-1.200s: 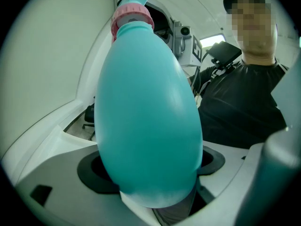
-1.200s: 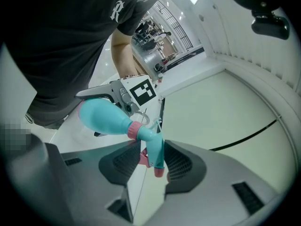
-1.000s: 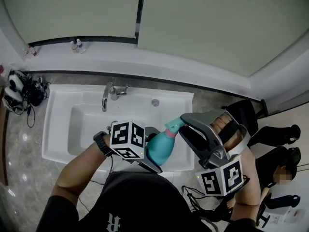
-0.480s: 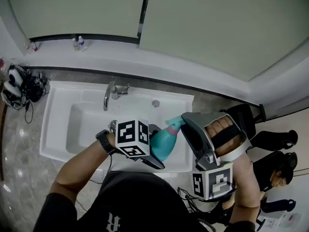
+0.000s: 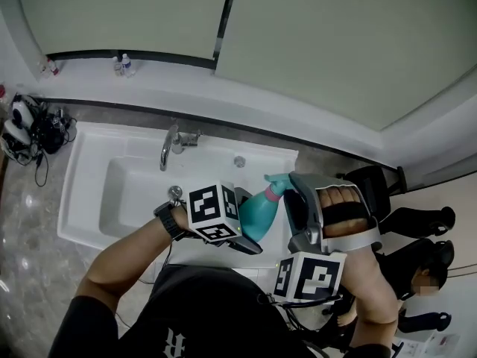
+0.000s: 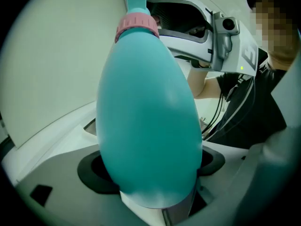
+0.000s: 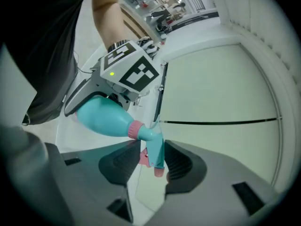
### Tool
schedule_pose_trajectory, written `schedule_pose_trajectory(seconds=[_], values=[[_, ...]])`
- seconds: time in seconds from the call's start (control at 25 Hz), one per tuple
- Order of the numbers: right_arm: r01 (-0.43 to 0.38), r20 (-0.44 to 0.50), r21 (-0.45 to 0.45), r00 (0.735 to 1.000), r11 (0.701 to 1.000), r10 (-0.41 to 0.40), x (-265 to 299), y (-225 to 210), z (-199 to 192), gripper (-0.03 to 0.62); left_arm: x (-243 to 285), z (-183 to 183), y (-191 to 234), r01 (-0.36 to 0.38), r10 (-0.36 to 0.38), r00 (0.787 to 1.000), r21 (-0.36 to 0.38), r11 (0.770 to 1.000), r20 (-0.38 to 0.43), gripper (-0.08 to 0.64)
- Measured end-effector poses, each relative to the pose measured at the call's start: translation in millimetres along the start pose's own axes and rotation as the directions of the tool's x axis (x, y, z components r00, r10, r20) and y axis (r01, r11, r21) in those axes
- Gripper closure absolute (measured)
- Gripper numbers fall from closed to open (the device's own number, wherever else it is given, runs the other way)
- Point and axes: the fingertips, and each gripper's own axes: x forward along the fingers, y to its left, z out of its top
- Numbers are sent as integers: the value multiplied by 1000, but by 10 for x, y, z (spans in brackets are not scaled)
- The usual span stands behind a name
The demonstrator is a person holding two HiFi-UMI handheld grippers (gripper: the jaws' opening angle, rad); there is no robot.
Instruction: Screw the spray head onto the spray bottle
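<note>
The teal spray bottle [image 5: 258, 215] leans over the sink's front edge, neck pointing up and to the right. My left gripper [image 5: 246, 233] is shut on its rounded body [image 6: 148, 126], which fills the left gripper view. A pink collar [image 6: 137, 25] rings the neck. The teal spray head [image 7: 154, 149] with its pink trigger sits on that collar [image 7: 135, 130]. My right gripper [image 7: 153, 157] is shut on the spray head, a dark pad on each side of it. In the head view the right gripper [image 5: 287, 190] meets the spray head [image 5: 277, 183] from the right.
A white sink [image 5: 89, 200] with a chrome tap [image 5: 170, 144] lies below the bottle. Cables and headsets [image 5: 26, 129] lie on the counter at the left. Small bottles [image 5: 119, 66] stand on the back ledge. A person [image 5: 417, 274] sits among black chairs at the right.
The right gripper has turned about the spray head, and its marker cube has swung left and down. The left gripper and bottle have shifted slightly right.
</note>
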Motion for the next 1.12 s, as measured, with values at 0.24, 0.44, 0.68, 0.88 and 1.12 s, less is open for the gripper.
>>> schedule_pose_trajectory(seconds=[0.24, 0.44, 0.68, 0.88, 1.12], values=[[32, -13, 39, 999, 999, -32, -16, -63, 9, 431, -33, 24, 137, -109, 108, 994, 47, 993, 13, 110], [87, -68, -25, 994, 996, -89, -50, -153, -4, 431, -96, 127, 245, -174, 172, 985, 108, 979, 34, 109], [172, -102, -88, 978, 981, -180, -91, -301, 16, 431, -198, 264, 388, -239, 229, 970, 172, 956, 79, 109], [224, -105, -119, 966, 967, -237, -209, -351, 55, 417, -250, 337, 375, -268, 251, 962, 206, 941, 105, 109], [248, -81, -94, 963, 964, -256, -145, -480, 167, 388, -426, 300, 554, -283, 265, 958, 236, 930, 107, 109]])
